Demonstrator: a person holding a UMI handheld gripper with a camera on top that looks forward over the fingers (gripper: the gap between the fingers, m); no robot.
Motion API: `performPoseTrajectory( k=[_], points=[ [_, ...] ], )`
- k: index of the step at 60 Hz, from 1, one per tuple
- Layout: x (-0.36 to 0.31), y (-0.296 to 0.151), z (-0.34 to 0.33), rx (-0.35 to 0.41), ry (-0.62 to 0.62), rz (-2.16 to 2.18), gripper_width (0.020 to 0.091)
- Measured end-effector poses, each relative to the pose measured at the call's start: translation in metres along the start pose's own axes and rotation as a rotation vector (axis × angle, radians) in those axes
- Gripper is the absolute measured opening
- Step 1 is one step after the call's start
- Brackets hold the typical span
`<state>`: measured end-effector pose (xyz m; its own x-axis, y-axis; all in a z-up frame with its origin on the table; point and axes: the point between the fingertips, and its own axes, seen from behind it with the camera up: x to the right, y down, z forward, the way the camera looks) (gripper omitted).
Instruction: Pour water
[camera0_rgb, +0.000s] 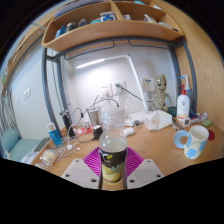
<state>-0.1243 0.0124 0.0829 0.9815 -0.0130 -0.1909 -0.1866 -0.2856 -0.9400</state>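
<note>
The hand-held gripper (113, 172) is clenched on a clear plastic bottle (113, 150), upright between its pink pads (94, 163), with a pale cap and a yellow-and-dark label. Beyond it on the wooden counter (150, 145) stands a white mug (196, 140).

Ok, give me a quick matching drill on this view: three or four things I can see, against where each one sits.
Things:
1. bottle
2. mug
3. shelf
4. spray bottle

Places:
a. high above the table
b. between the gripper fingers
c. far side of the table, right of the bottle
d. on the table, nearer than the spray bottle

Pairs: 1-b, 2-d, 3-a, 4-c
</note>
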Motion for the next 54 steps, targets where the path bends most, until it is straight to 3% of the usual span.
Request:
performPoseTrajectory(
  k=[24, 54],
  points=[
    [0.094, -0.065, -0.024, -0.029, -0.145, 1.032, 0.0270],
    [0.152, -0.085, -0.028, -0.139, -0.129, 1.889, 0.0271]
  ],
)
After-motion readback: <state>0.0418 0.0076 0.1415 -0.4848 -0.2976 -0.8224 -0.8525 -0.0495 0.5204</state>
